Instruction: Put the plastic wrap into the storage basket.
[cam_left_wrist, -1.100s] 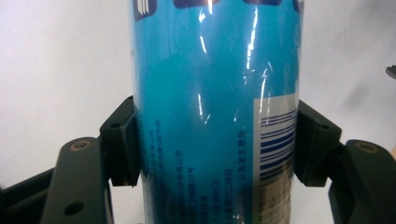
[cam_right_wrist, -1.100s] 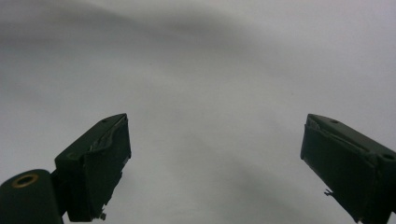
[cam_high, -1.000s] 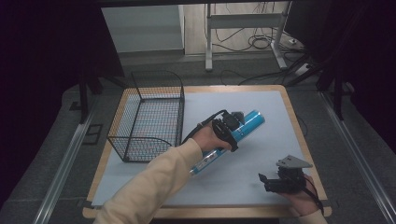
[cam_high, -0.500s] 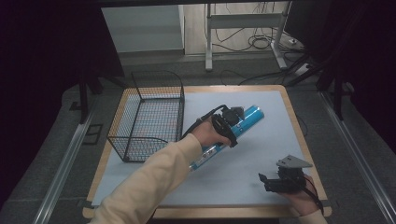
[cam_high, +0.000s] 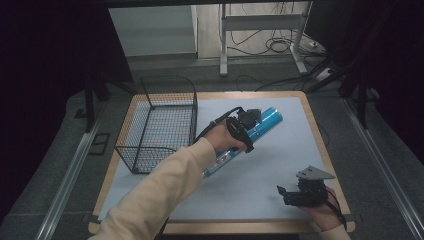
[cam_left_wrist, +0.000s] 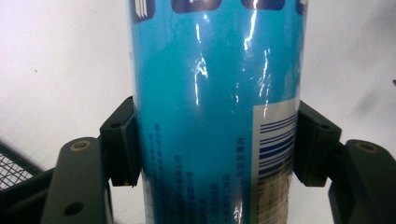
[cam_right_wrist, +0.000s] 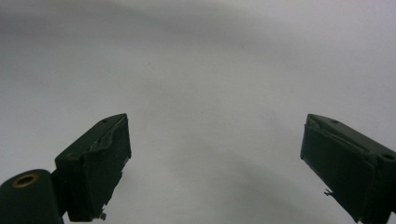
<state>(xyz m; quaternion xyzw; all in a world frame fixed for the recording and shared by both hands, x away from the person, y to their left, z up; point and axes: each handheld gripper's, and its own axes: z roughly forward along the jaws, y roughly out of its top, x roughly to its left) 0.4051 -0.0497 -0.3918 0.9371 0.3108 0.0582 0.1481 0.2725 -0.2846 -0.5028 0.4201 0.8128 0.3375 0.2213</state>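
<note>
Lying clamped between jaws: blue tube (cam_left_wrist: 215, 116)

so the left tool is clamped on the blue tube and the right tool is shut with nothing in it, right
Not quite: the right tool is open, not shut; the right gripper view shows its jaws wide apart over bare table. The rest holds: the left tool is clamped on the blue tube.

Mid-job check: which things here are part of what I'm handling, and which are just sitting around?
In the job:
- blue tube, clamped between the left gripper jaws
- wire basket, beside it on the table

Lying about:
- right gripper, open over bare table
- cables on the floor
</note>
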